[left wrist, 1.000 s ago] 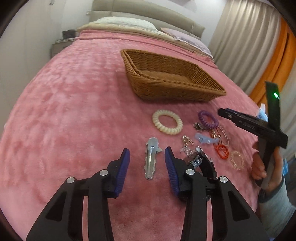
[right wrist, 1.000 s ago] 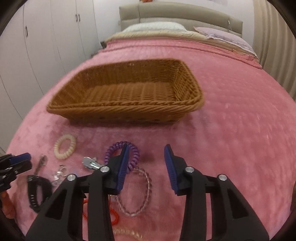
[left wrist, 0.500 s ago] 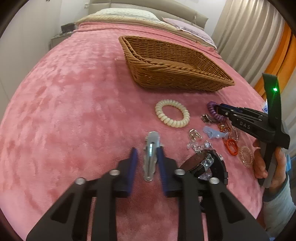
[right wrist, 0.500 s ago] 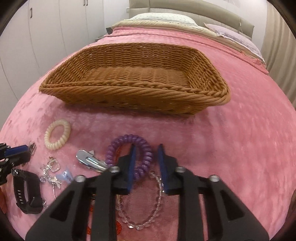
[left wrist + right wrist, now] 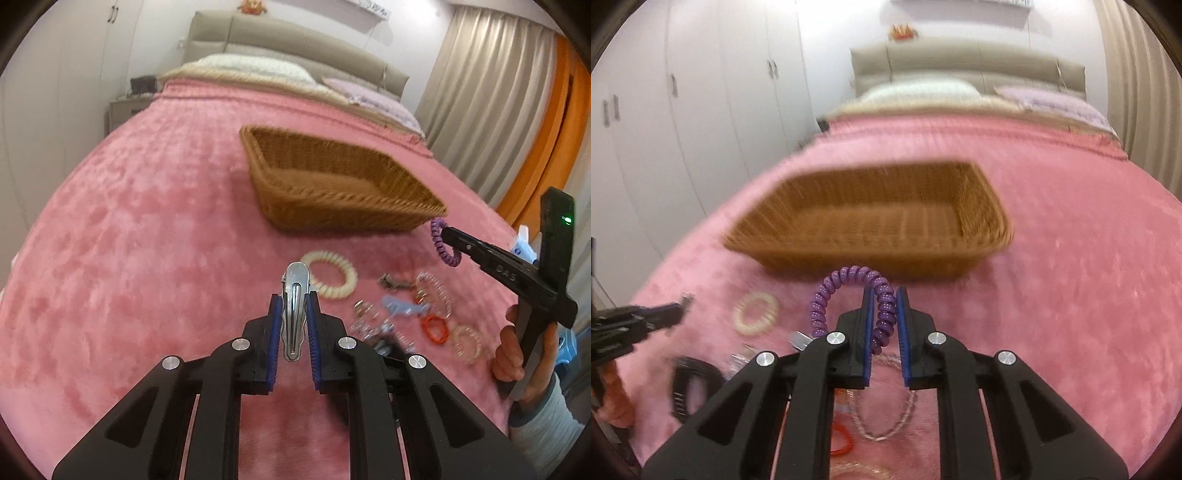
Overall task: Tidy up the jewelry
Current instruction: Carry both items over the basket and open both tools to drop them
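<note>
Left gripper (image 5: 294,325) clamps silver hair clip (image 5: 294,314) | right gripper (image 5: 885,325) clamps purple coil band (image 5: 857,295)

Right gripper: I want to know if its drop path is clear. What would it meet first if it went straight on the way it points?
Probably the near wall of the wicker basket, directly ahead of the right gripper, which is shut on the purple coil bracelet. Depth is unclear; it may clear the rim.

Even indoor light; basket (image 5: 871,225) motion-blurred; fisheye edges warped, dark corners.
</note>
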Available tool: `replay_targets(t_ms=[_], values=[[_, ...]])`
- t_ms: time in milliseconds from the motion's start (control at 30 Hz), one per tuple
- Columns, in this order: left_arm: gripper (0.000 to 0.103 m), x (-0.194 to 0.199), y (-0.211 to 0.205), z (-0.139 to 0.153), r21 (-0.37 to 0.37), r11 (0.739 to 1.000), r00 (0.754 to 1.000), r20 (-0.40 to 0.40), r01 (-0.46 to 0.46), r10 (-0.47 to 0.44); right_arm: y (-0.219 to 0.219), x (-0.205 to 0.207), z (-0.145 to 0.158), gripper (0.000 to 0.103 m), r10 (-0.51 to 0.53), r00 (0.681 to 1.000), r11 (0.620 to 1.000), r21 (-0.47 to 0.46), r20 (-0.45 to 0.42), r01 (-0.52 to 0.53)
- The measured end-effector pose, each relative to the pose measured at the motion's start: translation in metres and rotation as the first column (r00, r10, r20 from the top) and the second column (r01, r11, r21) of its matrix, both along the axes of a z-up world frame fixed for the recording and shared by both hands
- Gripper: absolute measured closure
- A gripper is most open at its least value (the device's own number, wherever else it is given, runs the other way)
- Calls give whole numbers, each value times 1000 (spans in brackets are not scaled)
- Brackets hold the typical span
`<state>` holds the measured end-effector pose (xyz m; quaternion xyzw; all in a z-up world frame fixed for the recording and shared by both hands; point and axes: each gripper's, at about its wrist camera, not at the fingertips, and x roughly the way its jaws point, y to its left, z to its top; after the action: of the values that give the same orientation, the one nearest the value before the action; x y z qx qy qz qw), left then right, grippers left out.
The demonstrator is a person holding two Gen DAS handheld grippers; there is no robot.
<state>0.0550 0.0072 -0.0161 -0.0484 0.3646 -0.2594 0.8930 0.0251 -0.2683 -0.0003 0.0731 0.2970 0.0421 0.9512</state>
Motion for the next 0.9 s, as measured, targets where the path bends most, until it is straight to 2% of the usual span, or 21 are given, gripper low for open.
replay_targets(t_ms=[100, 233, 333, 400, 500, 633, 833, 900], values=[[91, -3, -7, 21, -22, 1000, 999, 53, 5, -3, -2, -5, 27, 93, -9, 998, 1000, -5, 60, 10], [91, 6, -21, 66, -30, 999, 989, 146, -10, 14, -6, 9, 64, 93, -21, 993, 999, -42, 117, 26], [91, 25, -36, 91, -42, 999, 983, 182, -3, 11, -11, 31, 76, 93, -48, 991, 997, -60, 127, 56], [91, 40, -48, 98, -36, 999, 981, 196, -2, 9, -14, 50, 77, 93, -57, 992, 996, -57, 114, 64], [91, 67, -66, 93, -41, 999, 983, 184, -4, 11, -18, 80, 70, 93, -73, 994, 995, -55, 84, 77], [91, 110, -85, 67, -24, 999, 990, 137, -22, 25, -19, 112, 51, 93, -66, 997, 996, -65, 28, 67], [91, 137, -97, 31, 28, 999, 998, 60, -18, 17, -14, 144, 17, 93, -56, 995, 994, -93, -77, 48], [91, 139, -93, 26, 19, 1000, 999, 39, -21, 20, -13, 150, 6, 93, -63, 991, 993, -108, -118, 50]])
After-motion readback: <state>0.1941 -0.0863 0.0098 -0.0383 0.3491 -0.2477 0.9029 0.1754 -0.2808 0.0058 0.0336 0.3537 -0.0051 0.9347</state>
